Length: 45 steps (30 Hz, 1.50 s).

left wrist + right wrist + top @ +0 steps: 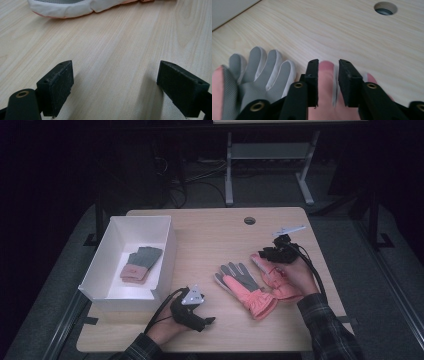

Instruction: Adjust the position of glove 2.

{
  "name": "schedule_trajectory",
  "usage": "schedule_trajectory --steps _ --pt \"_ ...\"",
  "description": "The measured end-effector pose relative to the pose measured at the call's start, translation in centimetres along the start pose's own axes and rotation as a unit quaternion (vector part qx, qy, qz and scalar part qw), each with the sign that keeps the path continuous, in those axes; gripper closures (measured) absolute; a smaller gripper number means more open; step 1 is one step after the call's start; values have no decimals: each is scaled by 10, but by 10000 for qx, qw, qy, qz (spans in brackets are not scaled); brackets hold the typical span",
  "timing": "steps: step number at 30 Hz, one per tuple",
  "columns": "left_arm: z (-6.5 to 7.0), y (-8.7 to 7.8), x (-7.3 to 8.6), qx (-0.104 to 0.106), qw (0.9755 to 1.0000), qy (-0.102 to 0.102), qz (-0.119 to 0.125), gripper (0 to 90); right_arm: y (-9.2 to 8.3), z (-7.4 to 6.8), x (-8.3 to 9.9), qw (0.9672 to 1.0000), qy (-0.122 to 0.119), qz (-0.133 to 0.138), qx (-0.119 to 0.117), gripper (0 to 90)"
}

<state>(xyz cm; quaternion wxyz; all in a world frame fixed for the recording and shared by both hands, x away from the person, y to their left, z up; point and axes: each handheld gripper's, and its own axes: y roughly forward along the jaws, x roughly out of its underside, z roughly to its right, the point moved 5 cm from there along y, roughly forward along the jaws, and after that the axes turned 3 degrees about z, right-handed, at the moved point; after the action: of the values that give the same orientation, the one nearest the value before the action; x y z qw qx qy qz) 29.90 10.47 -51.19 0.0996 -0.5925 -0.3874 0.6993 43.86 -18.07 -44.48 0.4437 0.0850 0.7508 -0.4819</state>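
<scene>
- Right now your right gripper [263, 256] sits over the pink glove [276, 281] near the right edge of the table [210, 235]. In the right gripper view one pink glove finger [326, 82] lies between the two black jaws, which stand narrowly apart; whether the pads press on it cannot be told.
- Your left gripper [209, 321] rests near the front edge, jaws spread wide with bare wood between them in the left gripper view.
- A second glove, the grey-palmed glove [243, 286], lies palm up just left of the pink one, their cuffs touching or nearly so, roughly mid-table toward the front.
- Both gloves look soft, padded and light. Expect them to droop and fold when lifted, not hold a shape. A single finger is a thin hold and may slide out; the thick gathered cuff probably gives a surer bite.
- A white box [167, 251] stands along the left edge, with another pair of gloves [141, 263] lying flat inside.
- Between the gloves and the box the wood is bare, but the grey-palmed glove and your left gripper lie near any path leftward, and the box wall must be cleared from above.
- A round cable hole [249, 220] sits near the far edge, away from the work.
</scene>
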Motion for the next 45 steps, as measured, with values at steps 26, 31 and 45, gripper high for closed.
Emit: schedule_trajectory --steps 26,31,45 --pt "1 1 0 2 10000 -36 48 131 -19 1 73 9969 344 -495 500 637" --pt "0 0 0 4 10000 -23 22 131 -18 3 75 9972 329 -467 480 803" --pt "0 1 -1 5 10000 -33 27 131 -35 11 67 9982 505 -312 -97 892"
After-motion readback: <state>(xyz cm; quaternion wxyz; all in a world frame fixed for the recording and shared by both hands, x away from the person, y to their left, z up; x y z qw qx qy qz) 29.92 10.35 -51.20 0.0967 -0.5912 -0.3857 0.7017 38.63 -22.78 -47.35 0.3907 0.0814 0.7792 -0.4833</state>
